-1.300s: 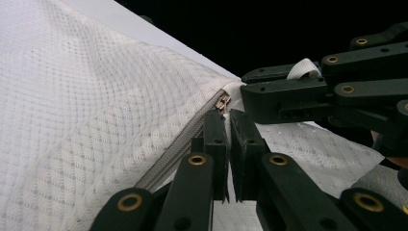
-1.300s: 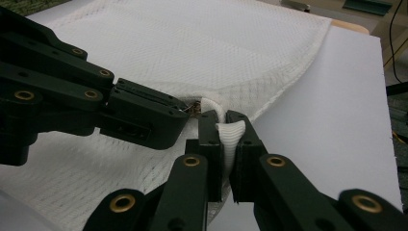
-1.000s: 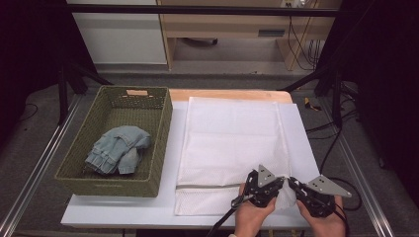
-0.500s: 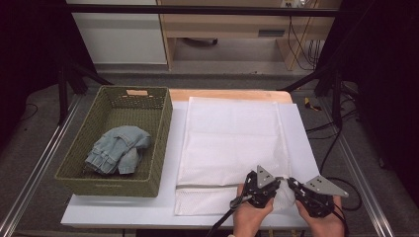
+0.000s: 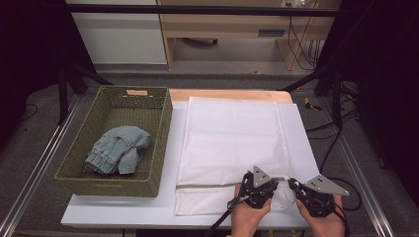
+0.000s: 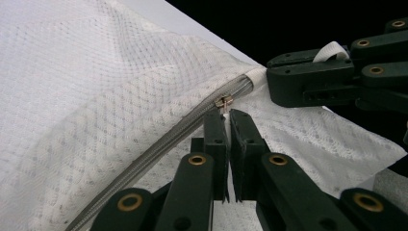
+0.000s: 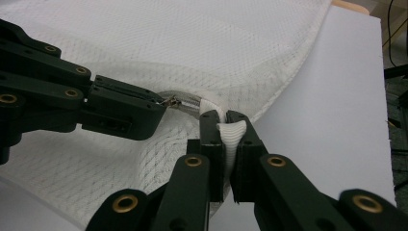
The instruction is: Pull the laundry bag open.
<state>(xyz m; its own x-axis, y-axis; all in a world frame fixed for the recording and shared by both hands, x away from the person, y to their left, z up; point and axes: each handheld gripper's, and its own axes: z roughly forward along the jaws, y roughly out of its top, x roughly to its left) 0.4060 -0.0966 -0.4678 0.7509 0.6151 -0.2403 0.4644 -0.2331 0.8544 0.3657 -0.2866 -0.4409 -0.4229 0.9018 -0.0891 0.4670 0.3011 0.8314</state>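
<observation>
Nothing had shifted since a second earlier: you kept both hands parked at the near right corner of the mesh laundry bag (image 5: pixel 232 143) on the table (image 5: pixel 123 212). Your left tool (image 6: pixel 226 115) was clamped on the zipper pull (image 6: pixel 223 101), and your right tool (image 7: pixel 224 124) was pinched on the white fabric tab (image 7: pixel 232 132) at the zipper's end. The zipper (image 6: pixel 159 147) looked closed along its whole length, so opening it was yet to begin, and the jeans (image 5: pixel 117 149) lay in the wicker basket (image 5: pixel 160 143), untouched
</observation>
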